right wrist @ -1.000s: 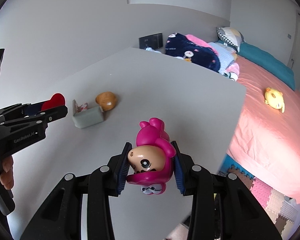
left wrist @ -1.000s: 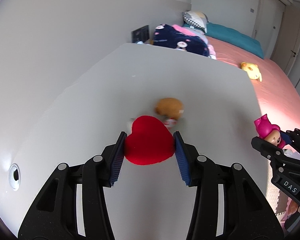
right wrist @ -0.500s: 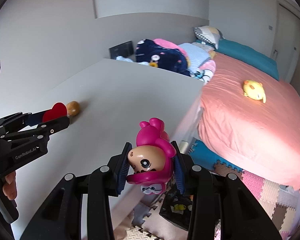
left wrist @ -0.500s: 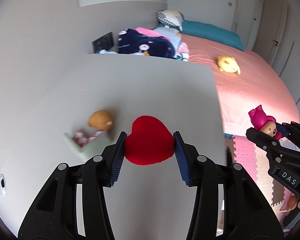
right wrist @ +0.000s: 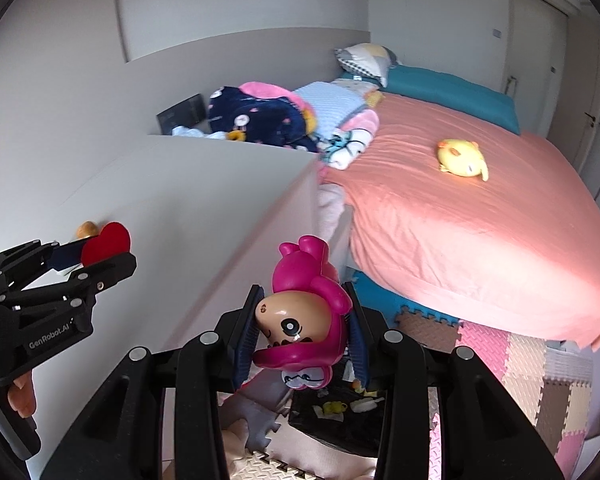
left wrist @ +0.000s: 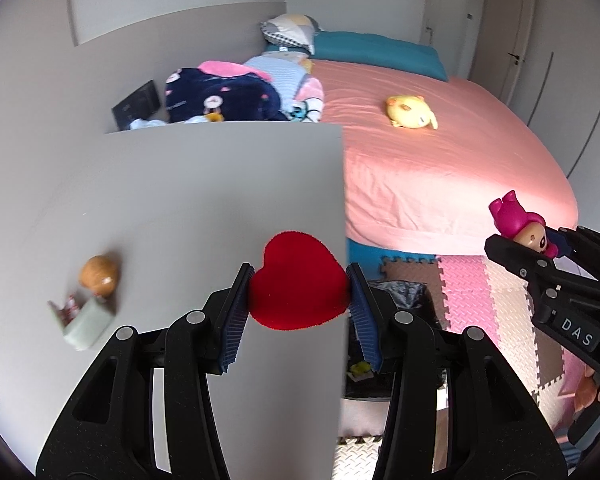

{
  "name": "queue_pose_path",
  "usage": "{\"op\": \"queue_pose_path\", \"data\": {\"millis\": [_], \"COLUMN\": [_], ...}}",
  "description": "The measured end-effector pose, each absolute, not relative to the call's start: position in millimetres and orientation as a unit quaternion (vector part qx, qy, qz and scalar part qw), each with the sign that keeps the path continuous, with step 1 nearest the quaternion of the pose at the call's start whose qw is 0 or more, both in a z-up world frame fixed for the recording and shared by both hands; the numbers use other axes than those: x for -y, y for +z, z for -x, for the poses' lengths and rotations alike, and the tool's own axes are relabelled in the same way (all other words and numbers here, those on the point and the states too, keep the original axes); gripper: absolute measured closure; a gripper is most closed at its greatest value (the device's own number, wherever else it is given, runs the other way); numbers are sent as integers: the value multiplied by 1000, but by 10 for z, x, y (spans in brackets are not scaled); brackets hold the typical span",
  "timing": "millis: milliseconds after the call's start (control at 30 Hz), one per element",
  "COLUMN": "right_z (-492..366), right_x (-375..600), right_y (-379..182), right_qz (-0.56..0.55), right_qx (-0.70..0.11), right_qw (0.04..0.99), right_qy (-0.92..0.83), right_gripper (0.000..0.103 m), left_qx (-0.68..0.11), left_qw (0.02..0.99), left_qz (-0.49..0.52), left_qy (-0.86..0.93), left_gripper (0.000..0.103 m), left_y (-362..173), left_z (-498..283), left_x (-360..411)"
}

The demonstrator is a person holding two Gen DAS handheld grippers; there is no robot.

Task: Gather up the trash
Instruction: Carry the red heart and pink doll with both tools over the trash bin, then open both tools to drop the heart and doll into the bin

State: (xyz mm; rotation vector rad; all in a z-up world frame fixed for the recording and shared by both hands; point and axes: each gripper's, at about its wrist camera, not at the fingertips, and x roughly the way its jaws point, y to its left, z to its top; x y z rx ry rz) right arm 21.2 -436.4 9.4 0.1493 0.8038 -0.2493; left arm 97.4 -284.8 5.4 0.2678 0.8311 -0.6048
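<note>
My left gripper (left wrist: 299, 300) is shut on a red plush heart (left wrist: 298, 282) and holds it over the right edge of the white table (left wrist: 180, 200). My right gripper (right wrist: 304, 328) is shut on a pink doll figure (right wrist: 300, 312), past the table's edge and above a black trash bin (right wrist: 340, 412) on the floor. The bin (left wrist: 400, 292) also shows below the left gripper. On the table lie a small pale green box (left wrist: 84, 320) and a brown round toy (left wrist: 99, 274).
A bed with a pink sheet (right wrist: 480, 220) lies to the right, with a yellow plush (right wrist: 462, 158) on it. Clothes and blankets (right wrist: 268, 120) are piled past the table's far edge. Foam puzzle mats (right wrist: 520, 368) cover the floor.
Both grippers have swung right, from over the table to its right edge and the floor beyond. The bin has come into view. Both still hold their toys.
</note>
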Motion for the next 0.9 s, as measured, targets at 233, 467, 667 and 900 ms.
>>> {"op": "queue_pose_path", "data": {"millis": [233, 467, 667, 900], "right_z": [-80, 82, 214, 261], "right_x": [4734, 5080, 5331, 5553], "right_y": [72, 55, 41, 56], "right_qz": [-88, -104, -114, -118], "right_qx": [-391, -391, -392, -392], "right_qw": [904, 896, 890, 885], "right_qy": [-149, -182, -204, -221], "right_gripper": [62, 62, 62, 62], "left_qx": [-399, -398, -399, -403], "left_qw": [851, 835, 825, 808], "left_qz": [-145, -163, -176, -196], "left_qy": [-311, -342, -359, -382], "left_gripper": [56, 56, 56, 56], "left_y": [3, -39, -81, -150], "left_z": [-871, -762, -651, -485], "left_x": [3239, 3647, 3897, 4159]}}
